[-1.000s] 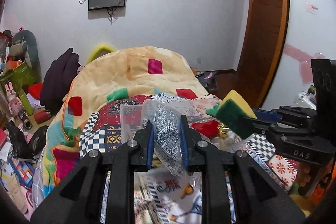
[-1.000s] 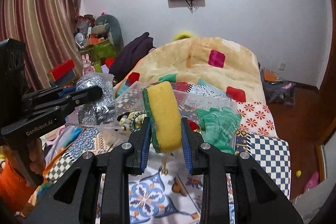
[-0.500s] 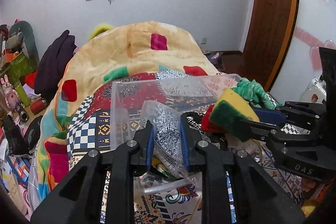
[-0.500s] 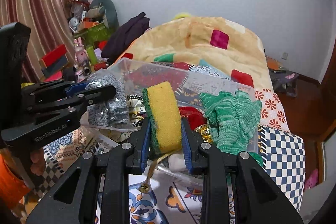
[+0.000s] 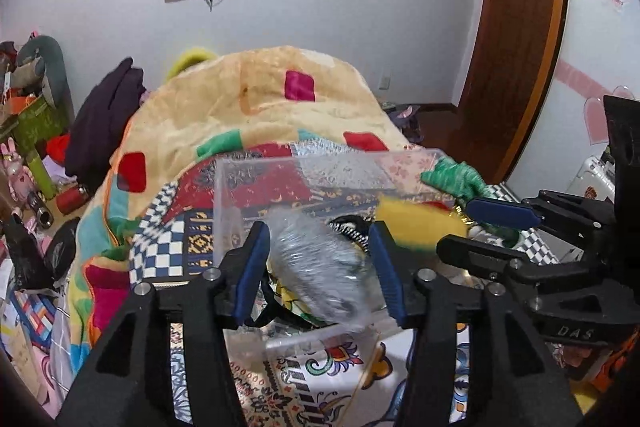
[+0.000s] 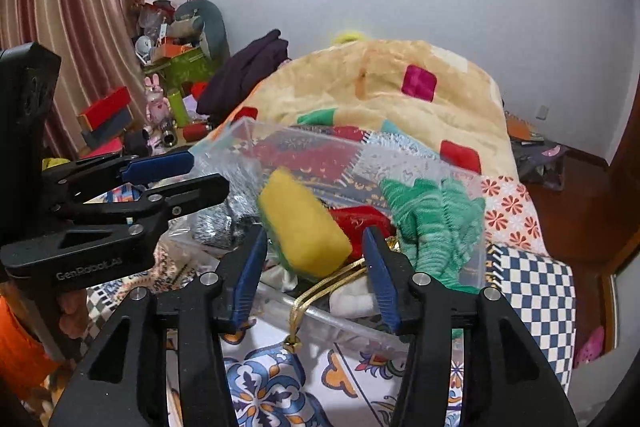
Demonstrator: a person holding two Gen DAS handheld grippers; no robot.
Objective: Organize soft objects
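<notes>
Both grippers reach out over a clear box (image 5: 332,167) on the bed. The left gripper (image 5: 320,255) is spread wide, and a blurry silver bag (image 5: 320,267) sits loose between its fingers, over the box. The right gripper (image 6: 314,259) is wide too, with a yellow sponge (image 6: 304,223) loose and tilted between its fingers, also blurry. Only the right view shows a gold cord (image 6: 320,291) hanging over the box's front wall and a red cloth (image 6: 360,219) inside. Green knit gloves (image 6: 436,223) lie in the box's right side.
</notes>
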